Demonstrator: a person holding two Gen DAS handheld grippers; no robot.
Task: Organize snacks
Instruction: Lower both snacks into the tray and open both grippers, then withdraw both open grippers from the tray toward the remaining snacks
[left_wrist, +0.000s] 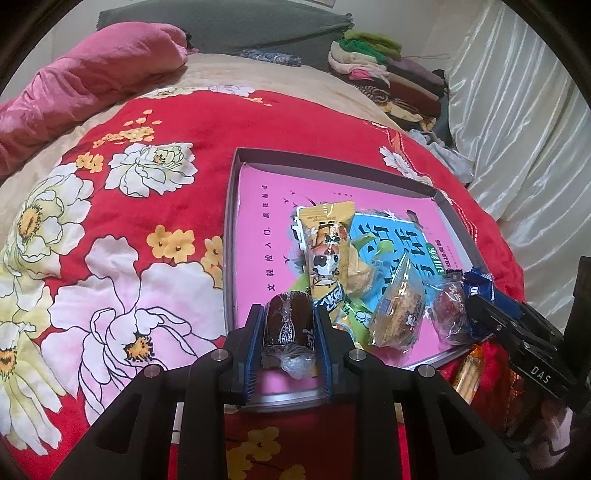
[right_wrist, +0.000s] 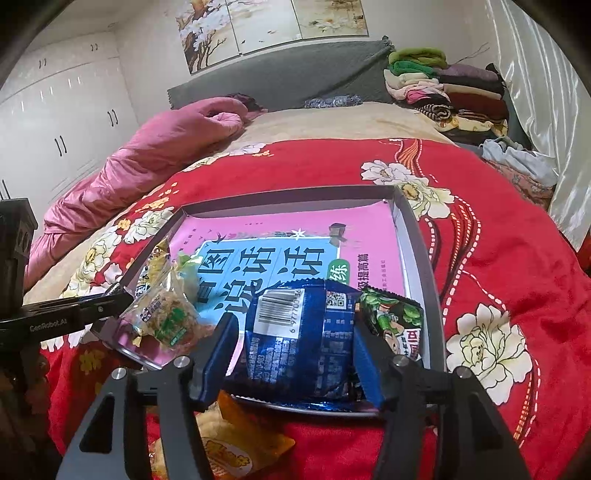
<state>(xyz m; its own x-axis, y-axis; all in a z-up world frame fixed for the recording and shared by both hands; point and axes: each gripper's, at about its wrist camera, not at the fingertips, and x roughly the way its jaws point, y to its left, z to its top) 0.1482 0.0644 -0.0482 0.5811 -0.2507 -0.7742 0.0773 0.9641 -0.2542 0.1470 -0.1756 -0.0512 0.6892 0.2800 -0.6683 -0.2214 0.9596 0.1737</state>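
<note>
the left tongs (left_wrist: 287, 328) are nearly closed and grip one brown cake (left_wrist: 286, 325) between the pads, over the near edge of the tray (left_wrist: 236, 162). the right tongs (right_wrist: 293, 350) stand half open; one blue packet (right_wrist: 295, 339) lies between the fingers, its sides close to the pads, resting in the tray. just beyond the left tongs lies one yellow packet (left_wrist: 327, 247). right of the right tongs lies one green packet (right_wrist: 395, 321).

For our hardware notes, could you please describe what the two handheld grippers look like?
Both match: the left gripper and right gripper have matte black bodies with angular linkage arms, silver round pivot pins and blue ribbed fingers. White lettering marks their sides: "DAS" on the right one, "GenRobot.AI" on the left. No cables, hands or sleeves show.
</note>
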